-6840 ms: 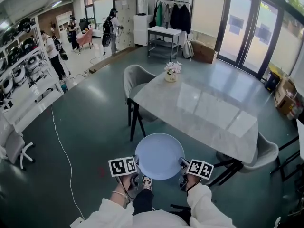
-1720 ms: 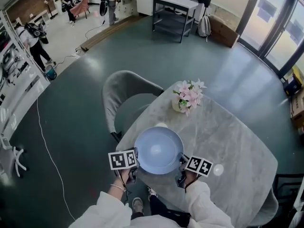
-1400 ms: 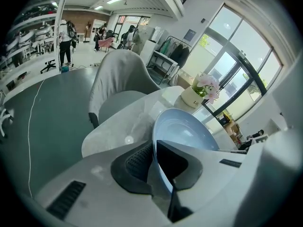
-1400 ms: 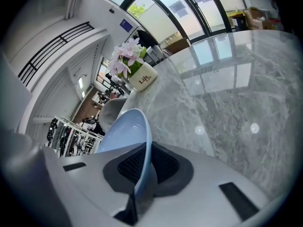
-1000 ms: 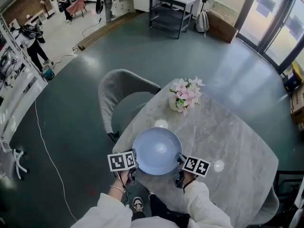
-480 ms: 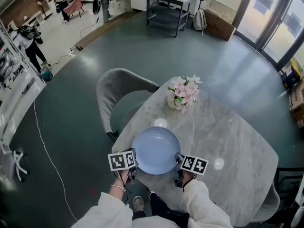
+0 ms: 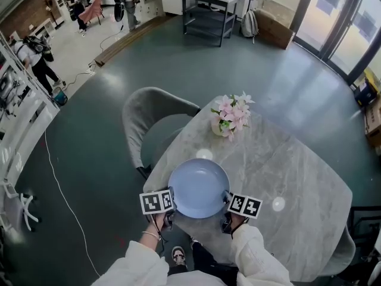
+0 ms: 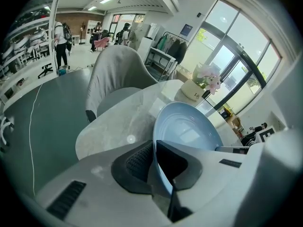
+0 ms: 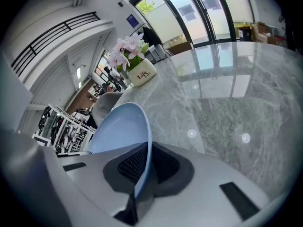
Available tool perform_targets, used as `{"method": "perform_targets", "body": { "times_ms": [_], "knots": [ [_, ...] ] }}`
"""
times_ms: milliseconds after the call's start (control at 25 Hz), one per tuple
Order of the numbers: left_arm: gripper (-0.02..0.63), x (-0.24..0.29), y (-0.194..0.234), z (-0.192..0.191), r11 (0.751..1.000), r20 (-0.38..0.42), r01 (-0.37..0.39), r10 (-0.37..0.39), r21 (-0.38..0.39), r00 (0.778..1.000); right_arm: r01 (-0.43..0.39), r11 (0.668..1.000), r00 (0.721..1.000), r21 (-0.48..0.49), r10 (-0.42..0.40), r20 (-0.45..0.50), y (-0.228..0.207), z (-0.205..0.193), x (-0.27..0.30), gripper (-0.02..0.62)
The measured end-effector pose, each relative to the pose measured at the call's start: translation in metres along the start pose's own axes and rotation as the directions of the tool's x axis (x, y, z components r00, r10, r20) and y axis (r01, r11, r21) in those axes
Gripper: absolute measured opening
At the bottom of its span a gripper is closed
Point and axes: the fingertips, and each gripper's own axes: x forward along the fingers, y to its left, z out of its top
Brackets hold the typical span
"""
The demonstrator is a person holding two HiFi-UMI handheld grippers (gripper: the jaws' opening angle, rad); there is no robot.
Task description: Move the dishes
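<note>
Left gripper view shows my left gripper clenched on the rim of the light blue plate: the thin edge is pinched between the two dark ribbed pads. In the right gripper view my right gripper grasps the opposite rim of the plate in the same way.

In the head view the left gripper holds the plate at its 8 o'clock and the right gripper at its 4 o'clock. The plate is over the near corner of the marble table. The plate hides its own underside, so I cannot tell if it touches the table top. The marker cubes cover most of both grippers from above, and my sleeves are cut off by the bottom edge.

At 1 o'clock from the plate, well apart from it, a white pot of pink flowers stands on the table. The print on the pot is only partly readable. At 10 o'clock from the plate a grey chair is pushed under the table edge, so its seat is partly hidden. A second chair at 4 o'clock is mostly under the table and cut by the frame.

Farther out, a white cable runs over the dark floor at 9 o'clock. A metal rack table stands at 12 o'clock. Some people at 10 o'clock are too small to describe.
</note>
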Motion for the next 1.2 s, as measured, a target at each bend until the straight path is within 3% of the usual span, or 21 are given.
{"method": "perform_targets", "body": {
  "times_ms": [400, 520, 920, 1120, 1200],
  "knots": [
    [0.04, -0.003, -0.005, 0.0, 0.999, 0.007, -0.009, 0.008, 0.05, 1.0, 0.045, 0.999, 0.998, -0.014, -0.044, 0.042, -0.004, 0.003, -0.005, 0.072],
    [0.084, -0.008, -0.005, 0.002, 0.998, 0.018, -0.013, 0.012, 0.056, 1.0, 0.046, 0.999, 0.998, 0.003, -0.046, 0.053, -0.004, 0.005, -0.01, 0.141],
    [0.13, -0.041, 0.001, 0.006, 0.999, 0.1, -0.017, 0.012, 0.05, 0.995, 0.053, 0.998, 0.994, -0.024, -0.05, 0.101, -0.003, 0.005, -0.039, 0.18],
    [0.129, -0.067, -0.008, 0.0, 0.999, 0.121, 0.025, -0.03, 0.039, 0.992, 0.049, 0.999, 0.985, -0.007, -0.047, 0.165, 0.005, 0.004, -0.065, 0.176],
    [0.129, -0.08, -0.018, -0.005, 0.997, 0.132, 0.068, -0.072, 0.037, 0.989, 0.056, 0.998, 0.98, 0.001, -0.055, 0.193, 0.01, 0.0, -0.076, 0.12]
  ]
}}
